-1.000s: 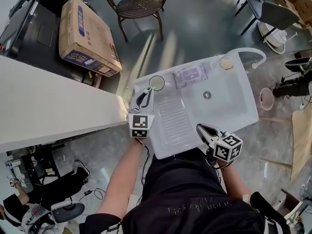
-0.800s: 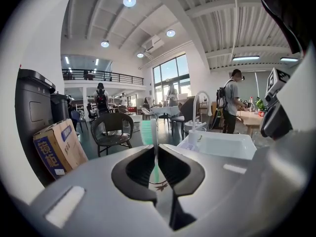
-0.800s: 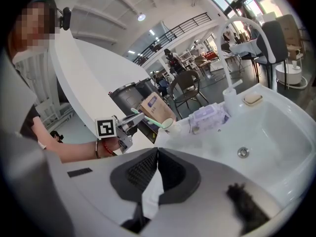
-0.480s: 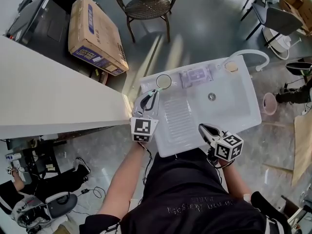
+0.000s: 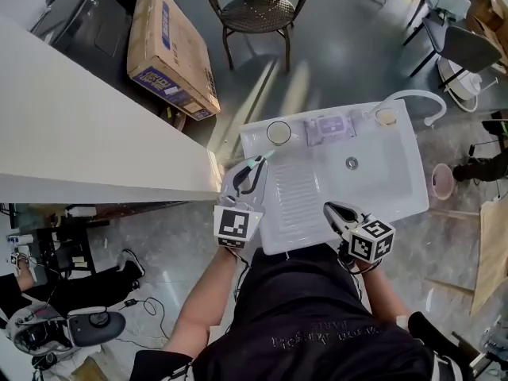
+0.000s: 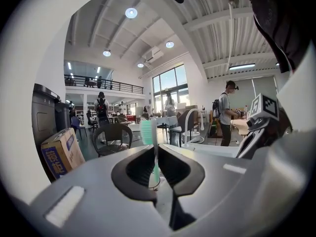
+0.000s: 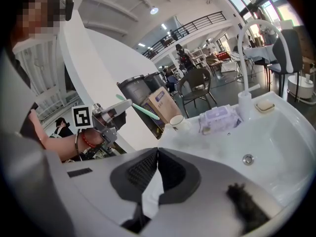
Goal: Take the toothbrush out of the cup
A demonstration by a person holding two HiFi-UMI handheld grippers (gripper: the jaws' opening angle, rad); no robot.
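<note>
**A:** Leftmost entry?

**B:** Cardboard box on the floor beyond the long white counter. It has blue print on the side and end, too small to read. A dark wicker chair is next to it.

**A:** The left tongs?

**B:** Left gripper, above the sink unit's front left part, at the left edge of the ribbed drainboard. The jaws are narrow and clamped on the toothbrush. Its cube carries a black-and-white square marker with no lettering.

**A:** The toothbrush itself?

**B:** Out of the cup. It has a pale green head on a slim handle, gripped low on the handle. The head points toward the cup but is clear of it.

**A:** Cup?

**B:** White cup, upright at the sink unit's back left corner.

**A:** Along the back edge?

**B:** A wipes pack with a purple label whose text I can't make out. At the back right corner are a bar of soap and a white arched faucet.

**A:** The right tongs?

**B:** Right gripper, at the front edge. The jaws are pressed together with nothing between them. Its cube also bears a square marker. The black shirt below has pale print that I can't read.
</note>
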